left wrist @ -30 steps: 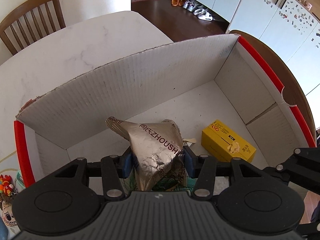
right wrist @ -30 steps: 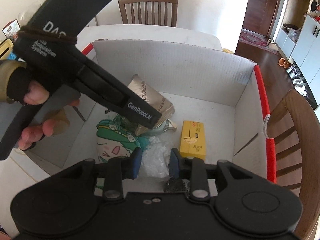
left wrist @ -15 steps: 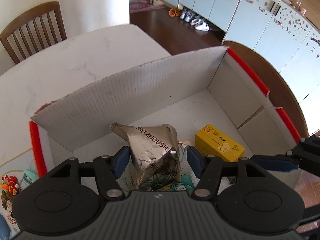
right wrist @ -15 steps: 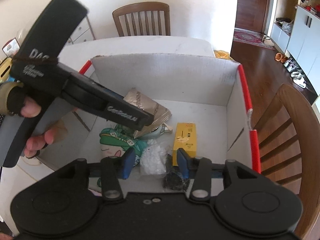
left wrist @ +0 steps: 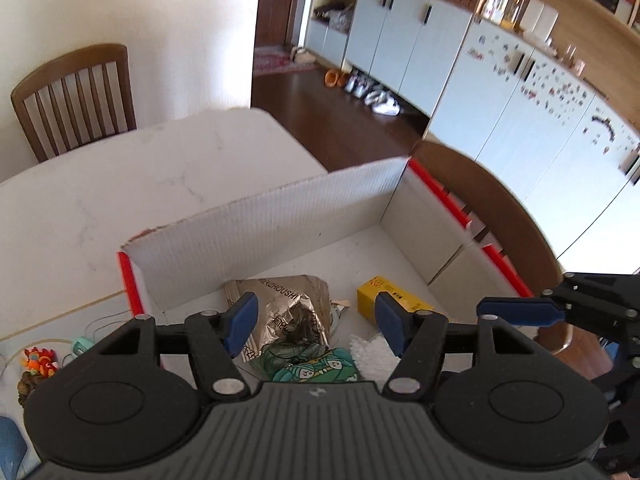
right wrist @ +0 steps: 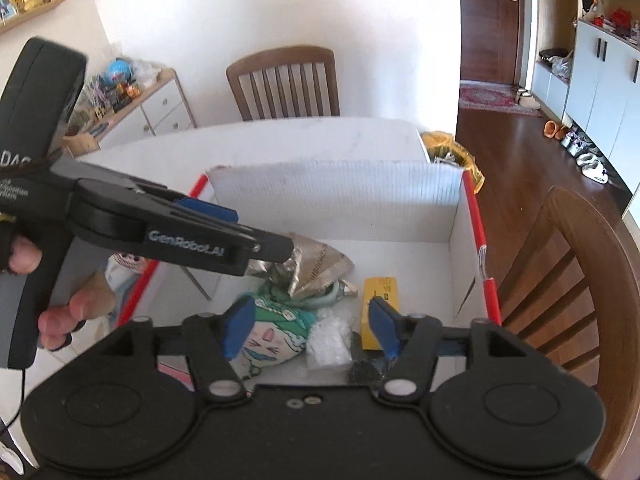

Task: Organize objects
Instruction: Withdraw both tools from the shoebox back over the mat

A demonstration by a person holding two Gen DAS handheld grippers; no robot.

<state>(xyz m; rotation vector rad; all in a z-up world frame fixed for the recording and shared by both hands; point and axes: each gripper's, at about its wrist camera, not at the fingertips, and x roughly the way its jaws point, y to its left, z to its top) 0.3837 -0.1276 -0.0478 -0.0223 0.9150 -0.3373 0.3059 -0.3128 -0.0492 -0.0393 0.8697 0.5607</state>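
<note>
Release step: left gripper [left wrist: 314, 322] apart and empty, right gripper [right wrist: 308, 330] opening, empty. Foil bag [left wrist: 290, 308] lying in box [left wrist: 280, 216]. Next, judged: fetching another loose item outside.

Green cartoon pouch [left wrist: 310, 368] half hidden behind gripper body; black item [right wrist: 364, 372] at box [right wrist: 336, 196] near edge unidentifiable; fridge magnets [left wrist: 560, 88] blurred.

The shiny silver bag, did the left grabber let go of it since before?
Yes. The left gripper has opened and lifted away from the silver bag, which lies in the cardboard box, beside the yellow carton.
</note>
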